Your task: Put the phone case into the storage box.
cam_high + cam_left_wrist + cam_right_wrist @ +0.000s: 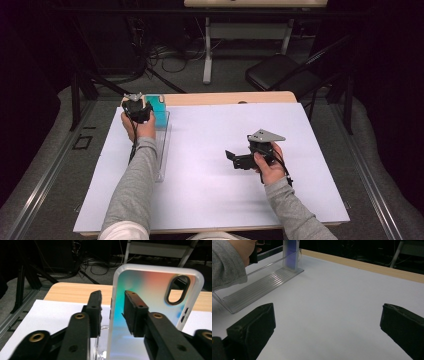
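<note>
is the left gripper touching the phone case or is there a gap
Cannot tell. In the left gripper view the left gripper straddles the upright phone case's edge; a narrow gap shows beside one jaw, while the other jaw overlaps the case's face, so contact there isn't clear.

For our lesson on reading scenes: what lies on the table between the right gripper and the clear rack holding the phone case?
Nothing: the high view shows bare white sheet between the right gripper and the clear rack, where the phone case stands.

Wide-apart fingers (402, 326) over white sheet (332, 302); clear rack (259, 287) beyond.
</note>
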`<action>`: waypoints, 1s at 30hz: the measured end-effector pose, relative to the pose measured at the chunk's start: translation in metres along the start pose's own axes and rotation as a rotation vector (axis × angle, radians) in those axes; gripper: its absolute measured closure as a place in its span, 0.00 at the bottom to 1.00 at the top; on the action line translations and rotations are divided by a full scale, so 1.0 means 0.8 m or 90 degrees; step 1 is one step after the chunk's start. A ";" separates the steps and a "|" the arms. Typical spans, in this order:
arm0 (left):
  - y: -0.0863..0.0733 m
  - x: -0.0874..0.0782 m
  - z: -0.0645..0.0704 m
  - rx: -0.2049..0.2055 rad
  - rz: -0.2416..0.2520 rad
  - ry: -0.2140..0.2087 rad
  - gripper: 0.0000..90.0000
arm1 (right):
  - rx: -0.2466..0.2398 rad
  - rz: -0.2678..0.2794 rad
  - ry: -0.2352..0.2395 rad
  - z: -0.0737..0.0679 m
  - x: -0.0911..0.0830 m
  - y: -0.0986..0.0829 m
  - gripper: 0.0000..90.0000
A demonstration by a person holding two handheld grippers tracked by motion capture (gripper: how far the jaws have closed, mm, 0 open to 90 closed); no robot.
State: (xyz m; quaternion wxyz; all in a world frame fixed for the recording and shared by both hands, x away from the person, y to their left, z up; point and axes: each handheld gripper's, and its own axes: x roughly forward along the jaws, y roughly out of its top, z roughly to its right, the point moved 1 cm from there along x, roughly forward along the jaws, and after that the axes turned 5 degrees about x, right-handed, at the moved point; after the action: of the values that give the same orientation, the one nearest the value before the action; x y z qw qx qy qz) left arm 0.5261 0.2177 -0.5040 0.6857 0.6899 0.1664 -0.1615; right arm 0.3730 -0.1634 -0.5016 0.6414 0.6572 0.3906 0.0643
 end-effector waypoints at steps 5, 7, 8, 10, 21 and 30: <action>0.002 -0.002 -0.002 0.004 0.005 0.004 0.67 | -0.001 0.000 0.000 0.001 0.000 0.000 0.00; 0.002 -0.003 -0.003 0.002 0.003 0.002 0.62 | -0.003 -0.001 0.000 0.000 0.000 0.000 0.00; 0.002 -0.003 -0.003 0.003 0.000 0.005 0.61 | -0.004 -0.001 0.000 0.000 0.000 0.000 0.00; 0.003 -0.005 -0.004 0.006 -0.001 0.007 0.59 | -0.004 -0.001 0.001 0.000 0.000 0.000 0.00; 0.006 -0.008 -0.006 0.007 0.011 0.012 0.49 | -0.005 -0.001 0.001 -0.001 0.000 0.000 0.00; 0.006 -0.009 -0.009 0.010 -0.003 0.016 0.44 | -0.005 -0.001 0.002 -0.001 0.001 0.000 0.00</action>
State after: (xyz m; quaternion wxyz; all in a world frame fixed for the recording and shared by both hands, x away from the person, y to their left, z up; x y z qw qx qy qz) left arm 0.5216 0.2248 -0.4963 0.6776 0.6971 0.1753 -0.1555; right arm 0.3732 -0.1625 -0.5020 0.6437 0.6541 0.3917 0.0661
